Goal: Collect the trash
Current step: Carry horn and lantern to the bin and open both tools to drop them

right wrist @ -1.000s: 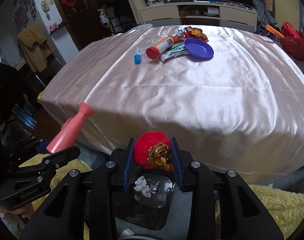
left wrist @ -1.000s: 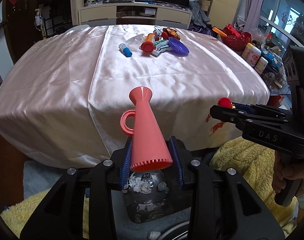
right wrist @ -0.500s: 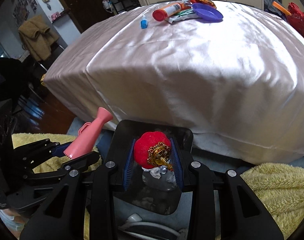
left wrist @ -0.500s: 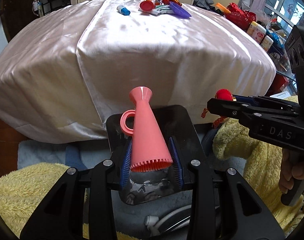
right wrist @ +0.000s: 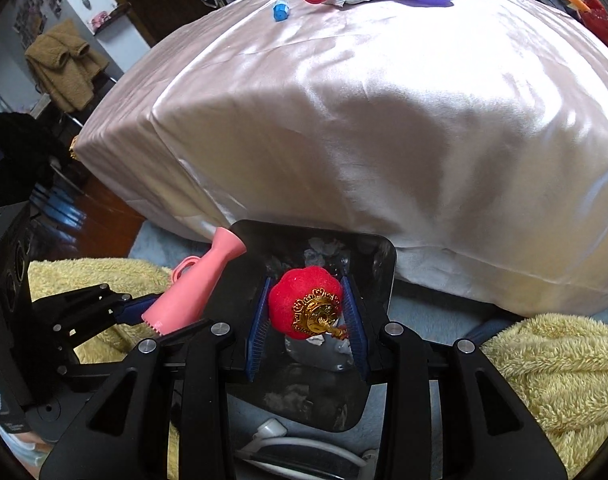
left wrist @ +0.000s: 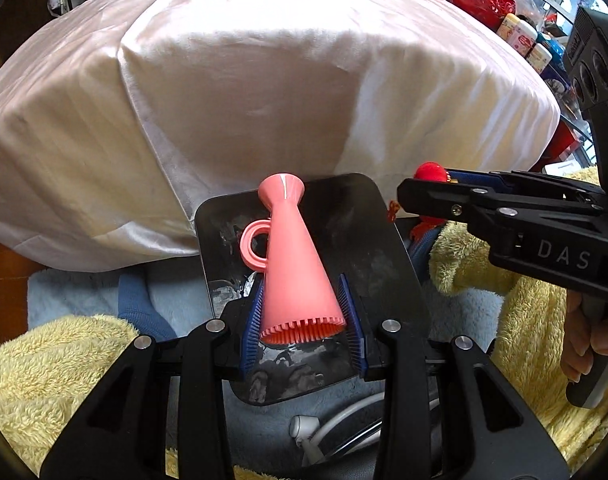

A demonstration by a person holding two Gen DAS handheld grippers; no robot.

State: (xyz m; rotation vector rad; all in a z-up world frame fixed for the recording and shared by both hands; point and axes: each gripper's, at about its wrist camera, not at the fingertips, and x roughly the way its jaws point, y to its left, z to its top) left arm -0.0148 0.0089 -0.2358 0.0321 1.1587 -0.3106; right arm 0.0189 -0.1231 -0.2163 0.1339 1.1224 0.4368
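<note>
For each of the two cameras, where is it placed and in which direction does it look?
Left wrist: sits on the left gripper, looks steeply down over the pink cone-shaped brush at the black bin; a hand holds the right gripper.
Right wrist: sits on the right gripper, looks down past the red pompom ornament into the bin.
Shared: bin, satin-covered table, both held items.

A bin [left wrist: 388,240] stands before the draped table [left wrist: 263,80]. Two held items hang over it: cone [left wrist: 295,272] left, ball [right wrist: 304,300] right
</note>
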